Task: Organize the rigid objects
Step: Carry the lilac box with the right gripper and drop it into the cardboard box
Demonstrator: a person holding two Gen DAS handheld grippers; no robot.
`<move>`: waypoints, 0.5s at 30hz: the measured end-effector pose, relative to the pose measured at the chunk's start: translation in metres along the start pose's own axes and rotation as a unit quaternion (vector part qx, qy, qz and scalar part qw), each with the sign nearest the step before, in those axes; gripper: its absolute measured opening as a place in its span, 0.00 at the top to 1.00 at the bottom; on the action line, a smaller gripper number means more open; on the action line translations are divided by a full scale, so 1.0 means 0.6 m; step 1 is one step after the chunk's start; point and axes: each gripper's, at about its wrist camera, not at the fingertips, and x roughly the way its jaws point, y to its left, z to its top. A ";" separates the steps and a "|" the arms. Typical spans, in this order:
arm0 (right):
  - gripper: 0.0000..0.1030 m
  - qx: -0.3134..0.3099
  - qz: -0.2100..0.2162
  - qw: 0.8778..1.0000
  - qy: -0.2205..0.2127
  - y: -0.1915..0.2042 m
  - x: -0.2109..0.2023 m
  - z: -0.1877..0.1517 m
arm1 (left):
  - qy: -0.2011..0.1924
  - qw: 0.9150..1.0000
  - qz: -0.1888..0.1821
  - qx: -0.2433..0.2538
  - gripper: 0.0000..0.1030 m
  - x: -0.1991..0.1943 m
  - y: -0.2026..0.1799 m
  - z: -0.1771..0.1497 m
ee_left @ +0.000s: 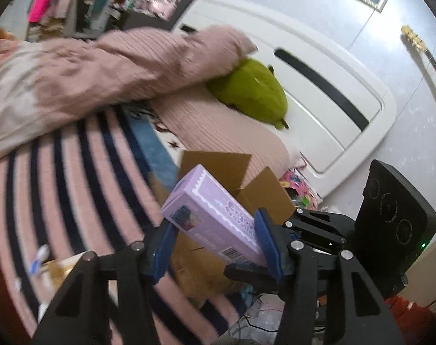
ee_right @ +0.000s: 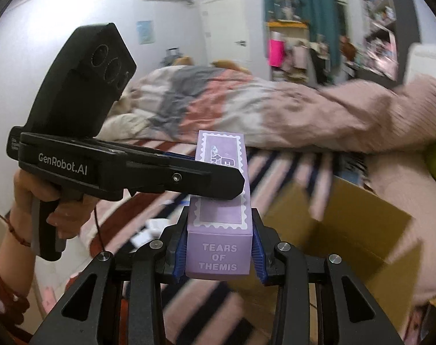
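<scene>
A long purple box (ee_left: 209, 215) printed "Tears of Themis" (ee_right: 220, 224) is held in the air above the striped bed. My right gripper (ee_right: 220, 254) is shut on its near end, blue pads on both sides. My left gripper (ee_left: 215, 241) straddles the box's middle; its right pad touches the box, its left pad stands slightly off, so its grip is unclear. In the right wrist view the left gripper (ee_right: 218, 178) comes in from the left across the box. An open cardboard box (ee_left: 246, 181) lies just beyond and shows in the right wrist view (ee_right: 347, 224) to the right.
A pink rumpled duvet (ee_left: 102, 66) and a green plush toy (ee_left: 252, 92) lie on the bed by the white headboard (ee_left: 318, 86). Small items (ee_right: 148, 230) lie on the striped cover (ee_left: 74, 172). Shelves with clutter (ee_right: 289, 43) stand at the far wall.
</scene>
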 end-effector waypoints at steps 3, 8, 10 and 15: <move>0.69 0.033 -0.020 0.999 0.023 -0.057 -0.003 -0.003 | 0.039 0.999 -0.004 0.006 0.51 0.064 -0.017 0.021; 0.69 0.049 -0.043 0.996 0.060 -0.105 -0.006 -0.017 | 0.076 0.997 0.001 0.009 0.47 0.123 -0.025 0.034; 0.68 0.055 -0.046 0.995 0.072 -0.116 -0.004 -0.021 | 0.083 0.996 0.015 0.008 0.34 0.133 -0.020 0.034; 0.47 0.054 -0.068 0.994 0.068 -0.127 -0.016 -0.039 | 0.074 0.996 0.044 0.015 0.28 0.112 -0.012 0.033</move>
